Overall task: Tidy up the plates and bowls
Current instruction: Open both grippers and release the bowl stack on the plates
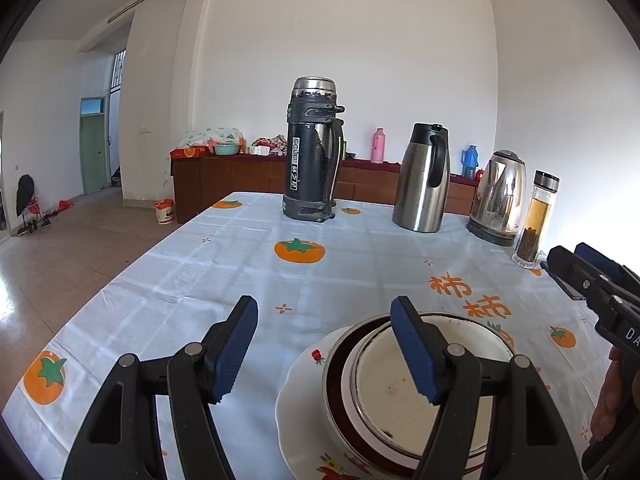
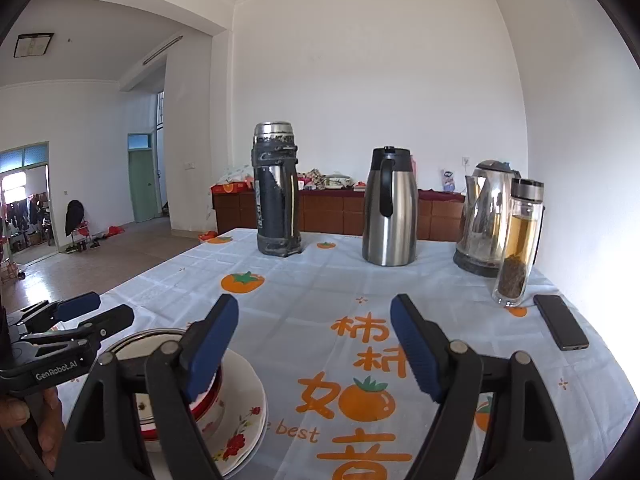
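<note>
Bowls (image 1: 404, 384) sit nested on the flowered plate (image 1: 298, 412) at the table's near edge. I have the left gripper (image 1: 324, 350) and right gripper (image 2: 314, 346) both spread wide, empty. Stacking looks finished; next I'd back both away without nudging it.

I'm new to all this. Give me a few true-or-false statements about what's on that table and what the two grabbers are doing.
1. The bowls sit stacked on a flowered plate. True.
2. The left gripper is clamped on a bowl. False: its jaws are open, holding nothing.
3. A dark phone lies flat near the glass bottle. True.
4. The black flask has tipped over. False: it stands upright.
5. The right gripper holds the steel jug. False: its jaws are open and empty.
</note>
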Motion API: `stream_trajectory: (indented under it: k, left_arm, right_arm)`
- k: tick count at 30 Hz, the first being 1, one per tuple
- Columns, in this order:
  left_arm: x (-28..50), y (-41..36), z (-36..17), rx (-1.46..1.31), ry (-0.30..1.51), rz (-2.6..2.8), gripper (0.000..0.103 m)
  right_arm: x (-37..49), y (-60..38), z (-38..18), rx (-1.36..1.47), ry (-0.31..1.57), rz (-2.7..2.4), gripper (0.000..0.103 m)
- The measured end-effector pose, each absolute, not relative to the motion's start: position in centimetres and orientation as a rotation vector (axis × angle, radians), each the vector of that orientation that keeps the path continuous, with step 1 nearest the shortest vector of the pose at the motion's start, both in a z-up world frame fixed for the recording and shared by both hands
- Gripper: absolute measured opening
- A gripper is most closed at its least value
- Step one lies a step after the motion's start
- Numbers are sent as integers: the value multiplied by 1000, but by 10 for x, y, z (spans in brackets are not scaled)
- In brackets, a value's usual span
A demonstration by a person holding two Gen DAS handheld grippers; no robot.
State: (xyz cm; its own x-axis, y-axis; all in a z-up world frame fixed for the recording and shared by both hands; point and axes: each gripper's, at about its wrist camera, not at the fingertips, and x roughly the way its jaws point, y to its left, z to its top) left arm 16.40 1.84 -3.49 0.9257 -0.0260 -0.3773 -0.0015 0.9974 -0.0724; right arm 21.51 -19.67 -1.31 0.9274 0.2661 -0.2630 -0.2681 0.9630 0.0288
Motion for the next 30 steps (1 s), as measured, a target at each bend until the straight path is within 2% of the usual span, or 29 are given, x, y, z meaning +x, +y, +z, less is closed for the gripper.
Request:
stream_trajectory:
  k: [30]
  left_arm:
    - [154, 11, -28, -39, 350, -44, 71]
  right_arm:
    - [207, -198, -10, -42, 219, 245, 83]
